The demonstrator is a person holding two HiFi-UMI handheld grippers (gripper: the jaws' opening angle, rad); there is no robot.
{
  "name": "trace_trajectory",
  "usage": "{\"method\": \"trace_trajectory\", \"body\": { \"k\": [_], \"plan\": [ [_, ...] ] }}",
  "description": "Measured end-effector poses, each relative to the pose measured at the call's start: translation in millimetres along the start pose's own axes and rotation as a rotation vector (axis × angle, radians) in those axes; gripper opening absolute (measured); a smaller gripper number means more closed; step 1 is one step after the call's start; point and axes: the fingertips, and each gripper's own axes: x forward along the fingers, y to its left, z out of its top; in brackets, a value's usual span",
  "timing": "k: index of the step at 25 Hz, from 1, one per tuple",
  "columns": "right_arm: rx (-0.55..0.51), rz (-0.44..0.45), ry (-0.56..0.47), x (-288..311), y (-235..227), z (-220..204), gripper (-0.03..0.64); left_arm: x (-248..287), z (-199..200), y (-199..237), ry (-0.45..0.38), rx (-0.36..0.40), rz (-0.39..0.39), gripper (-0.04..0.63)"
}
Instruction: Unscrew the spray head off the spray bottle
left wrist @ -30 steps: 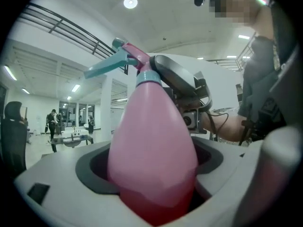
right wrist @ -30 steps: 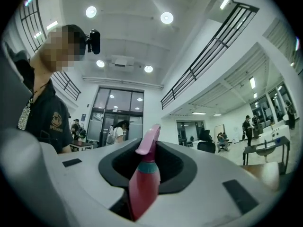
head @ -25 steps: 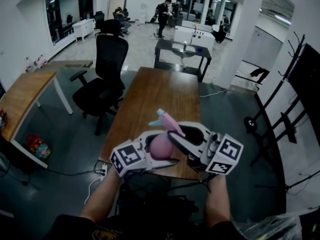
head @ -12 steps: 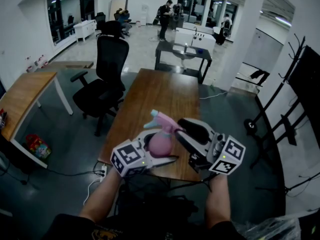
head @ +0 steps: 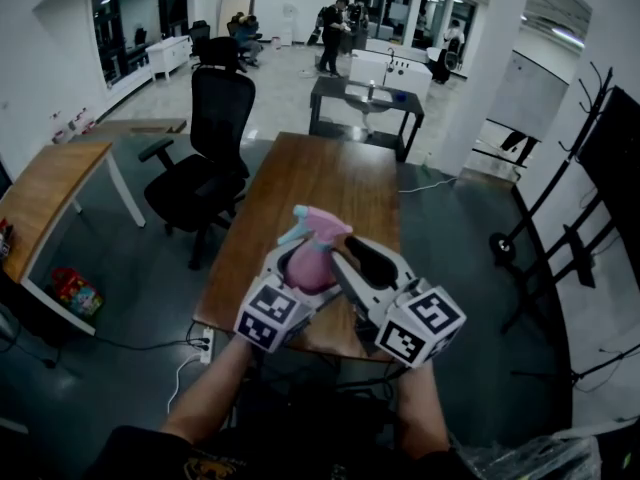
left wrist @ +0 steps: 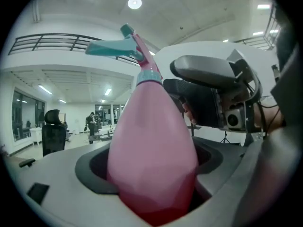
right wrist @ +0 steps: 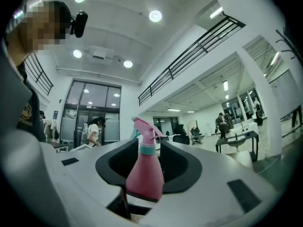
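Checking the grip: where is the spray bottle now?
The spray bottle sits low-centre in the head view, clamped in the left hand-held gripper over the table's near edge.

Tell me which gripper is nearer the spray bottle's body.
Left. The left gripper clamps the bottle body; the right gripper, jaws just opening, stands apart either side of the neck.

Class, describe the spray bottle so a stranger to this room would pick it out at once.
Find the long wooden table in the middle of the hall. Above its near end, the left tongs clamp the bottle. It is the only pink thing there: a pear-shaped body topped by a teal trigger head.
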Motion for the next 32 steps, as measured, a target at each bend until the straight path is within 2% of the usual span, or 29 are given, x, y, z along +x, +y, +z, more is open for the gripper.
{"method": "trace_trajectory", "body": {
  "k": [6, 10, 18, 26, 32],
  "plan": [
    [0.04, -0.043, 0.005, 6.6, -8.5, -8.3, 0.149, 11.1, -4.8, -7.7, 0.042, 0.06, 0.036, 0.446],
    [-0.002, -0.02, 0.016, 5.4, -9.4, -10.8, 0.143, 13.5, -5.4, -15.5, 0.041, 0.062, -0.016, 0.446],
    [-0.028, 0.136, 0.019, -6.5, -3.6, -3.4, 0.141, 9.9, 4.8, -37.6, 0.012, 0.052, -0.209, 0.446],
    [-0.057, 0.424, 0.032, -21.0, 14.5, 5.9, 0.141, -8.6, 18.8, -69.1, -0.053, 0.006, -0.487, 0.446],
    [-0.032, 0.581, 0.013, -29.2, 23.9, 8.1, 0.141, -20.0, 23.3, -82.8, -0.086, -0.001, -0.592, 0.446]
  ]
}}
